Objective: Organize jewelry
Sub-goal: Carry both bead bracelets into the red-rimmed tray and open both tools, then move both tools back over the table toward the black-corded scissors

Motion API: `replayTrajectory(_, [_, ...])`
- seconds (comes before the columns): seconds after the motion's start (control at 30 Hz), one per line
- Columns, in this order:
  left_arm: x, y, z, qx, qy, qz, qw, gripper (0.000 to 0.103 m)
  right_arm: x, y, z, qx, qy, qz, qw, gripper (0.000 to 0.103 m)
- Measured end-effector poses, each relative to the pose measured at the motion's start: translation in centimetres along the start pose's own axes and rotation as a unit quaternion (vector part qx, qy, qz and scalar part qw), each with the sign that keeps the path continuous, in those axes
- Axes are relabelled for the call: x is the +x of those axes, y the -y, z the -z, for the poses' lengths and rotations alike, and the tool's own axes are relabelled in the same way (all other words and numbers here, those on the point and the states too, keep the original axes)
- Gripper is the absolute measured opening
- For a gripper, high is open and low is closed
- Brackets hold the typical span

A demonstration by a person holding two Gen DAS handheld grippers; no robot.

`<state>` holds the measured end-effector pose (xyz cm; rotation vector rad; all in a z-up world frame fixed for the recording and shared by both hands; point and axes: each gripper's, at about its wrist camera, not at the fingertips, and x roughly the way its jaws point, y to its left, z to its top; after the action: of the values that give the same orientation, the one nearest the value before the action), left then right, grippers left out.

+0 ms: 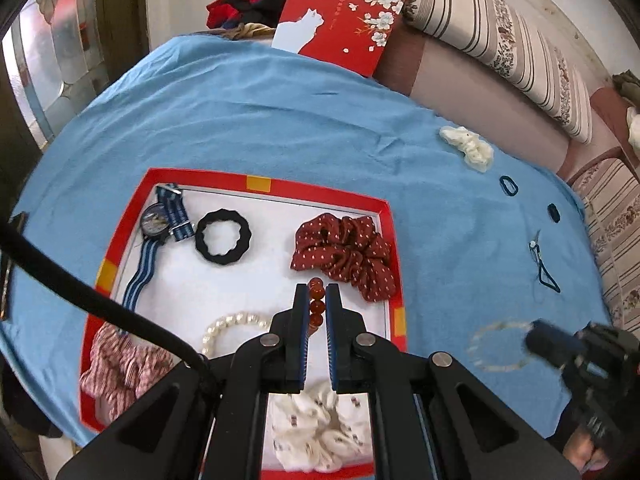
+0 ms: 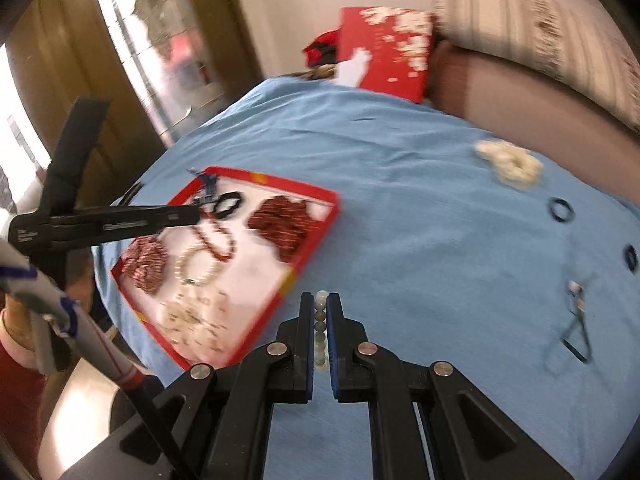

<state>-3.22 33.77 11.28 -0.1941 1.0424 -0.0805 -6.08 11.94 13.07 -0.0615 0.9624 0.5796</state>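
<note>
A red-rimmed white tray lies on the blue cloth. It holds a striped watch, a black scrunchie, a dark red dotted scrunchie, a pearl bracelet, a pink scrunchie and a cream scrunchie. My left gripper is shut on an amber bead bracelet over the tray. My right gripper is shut on a pale bead bracelet above the cloth, right of the tray; that bracelet shows blurred in the left wrist view.
On the cloth to the right lie a cream scrunchie, two dark hair ties and a small dark necklace. A red box lid with a white cat leans at the back. A striped sofa borders the cloth.
</note>
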Motion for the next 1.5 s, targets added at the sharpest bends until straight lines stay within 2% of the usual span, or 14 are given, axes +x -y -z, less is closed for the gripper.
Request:
replayTrajectory(0.3, [5.8,-4.5,-1.6,-0.024,-0.032,-0.038,0.9985,0.007,7.3,-5.2,-3.3,-0.013,-0.048,-0.047,0.998,0.006])
replayTrajectory(0.4, [6.3,-6.0,-1.7,-0.040,-0.034,-0.031,0.9981,0.007,9.4,-5.6,-4.1,0.003,-0.057,-0.065,0.996,0.007])
replayTrajectory(0.53, [5.6,-7.0,-1.5,-0.055,-0.023,-0.018,0.9980,0.008,11.9,-5.0,-4.0,0.013,-0.074,-0.051,0.996,0.007])
replayTrajectory(0.6, [5.0,-7.1,-1.2,-0.059,-0.017,-0.002,0.9981,0.013,12.6,-4.5,-3.5,0.017,-0.083,-0.039,0.996,0.007])
replayTrajectory(0.73, [2.9,-6.7,-0.5,-0.061,0.007,0.004,0.9981,0.026,12.8,-3.7,-2.7,0.022,-0.090,-0.024,0.995,0.009])
replayTrajectory(0.8, [1.4,-6.3,-0.1,-0.065,0.020,-0.002,0.9977,0.032,12.4,-3.4,-2.5,0.024,-0.089,-0.022,0.995,0.012])
replayTrajectory(0.93, [-1.6,-5.5,1.1,-0.070,0.051,-0.031,0.9958,0.038,10.3,-3.2,-2.2,0.021,-0.070,-0.018,0.997,0.028])
replayTrajectory(1.03, [-3.6,-4.2,2.4,-0.066,0.069,-0.069,0.9931,0.039,7.9,-2.7,-1.3,0.016,-0.053,-0.009,0.998,0.040])
replayTrajectory(1.2, [-5.6,-0.5,4.9,-0.043,0.082,-0.098,0.9908,0.045,4.2,-0.9,1.9,0.004,-0.039,0.029,0.999,0.045])
replayTrajectory(1.3, [-6.0,1.9,6.2,-0.032,0.079,-0.101,0.9913,0.046,1.6,0.8,4.5,0.001,-0.027,0.071,0.997,0.047])
replayTrajectory(1.5, [-6.4,7.9,8.9,-0.021,0.065,-0.073,0.9950,0.048,-2.4,5.3,9.3,0.035,-0.025,0.123,0.991,0.051])
